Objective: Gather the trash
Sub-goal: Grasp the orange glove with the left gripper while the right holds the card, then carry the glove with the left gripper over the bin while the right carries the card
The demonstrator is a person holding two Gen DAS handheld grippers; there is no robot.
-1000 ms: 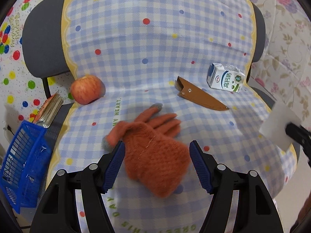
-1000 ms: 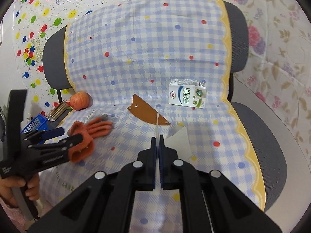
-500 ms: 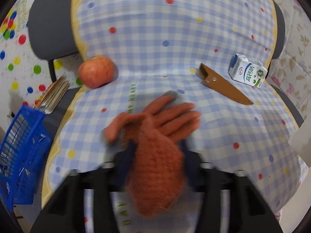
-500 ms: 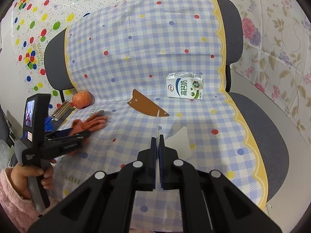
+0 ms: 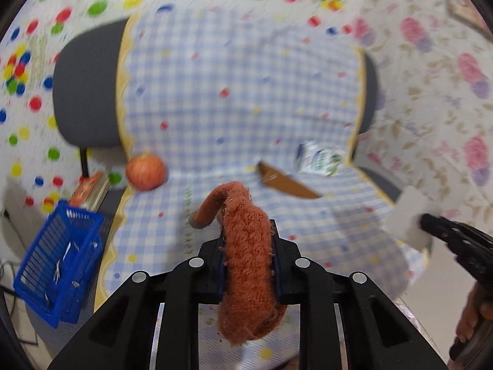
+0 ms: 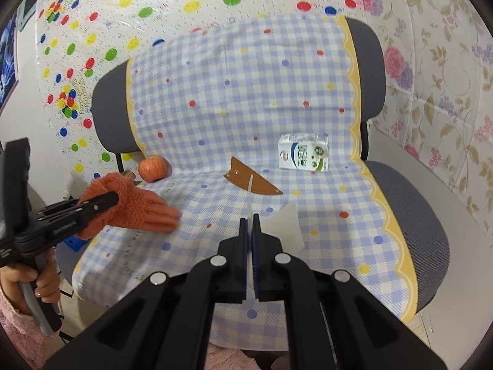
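1. Blue basket [image 5: 58, 262] is seen at far left, beside the chair [image 6: 409, 212].
2. Left gripper [image 5: 248, 256]: jaws closing, pressed on an orange glove [image 5: 246, 265], soft, light, floppy; mid-body hold judged best, fingers droop clear of the seat.
3. Right gripper [image 6: 249, 231]: jaws narrow, pinching a paper scrap [image 6: 286, 225], thin and flimsy.
4. Milk carton [image 6: 303, 155] is left upright at the seat's back; light, crushable.

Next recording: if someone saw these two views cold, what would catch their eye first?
Most striking is the fuzzy orange knitted glove, pinched in the closing left gripper and lifted off the blue-checked cloth over the grey chair. Next, the right gripper is shut on a thin white paper scrap. Behind them on the seat lie a red apple, a brown leather sheath and a white milk carton.
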